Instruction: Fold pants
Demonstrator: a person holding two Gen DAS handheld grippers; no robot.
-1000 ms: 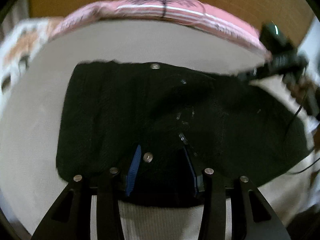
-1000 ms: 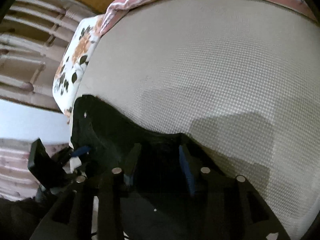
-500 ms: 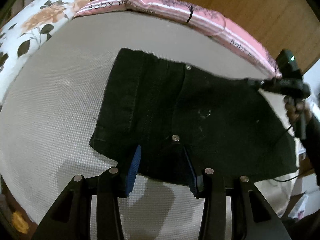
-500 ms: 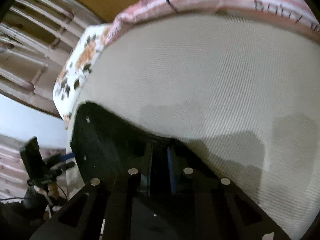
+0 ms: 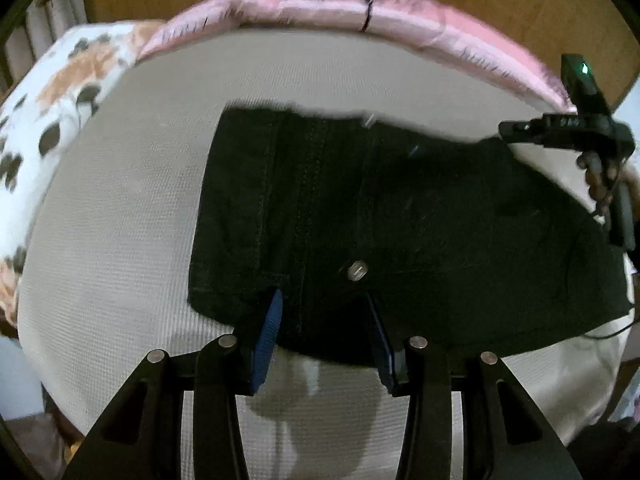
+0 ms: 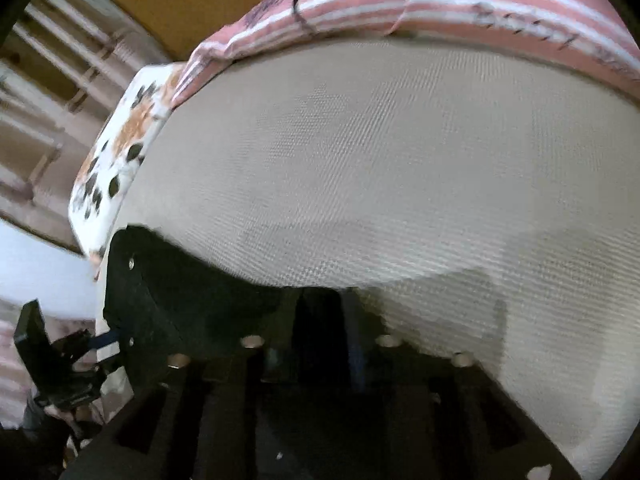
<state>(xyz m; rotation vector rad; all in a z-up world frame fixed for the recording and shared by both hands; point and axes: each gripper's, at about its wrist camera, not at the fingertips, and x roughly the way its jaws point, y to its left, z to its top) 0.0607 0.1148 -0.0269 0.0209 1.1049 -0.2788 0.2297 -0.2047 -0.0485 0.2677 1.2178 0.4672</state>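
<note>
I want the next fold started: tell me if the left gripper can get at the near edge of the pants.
Probably yes: the left gripper already straddles the near edge of the black pants, and nothing lies between them.

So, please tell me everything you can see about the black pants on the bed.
The black pants look like denim, with visible seam stitching and metal buttons. They lie mostly flat on the pale woven bed cover, waist end toward the left gripper, whose blue pads straddle that edge. The right gripper is at the far corner; its jaws have just been opening, with dark cloth between them. Whether either gripper pinches the fabric is unclear.
</note>
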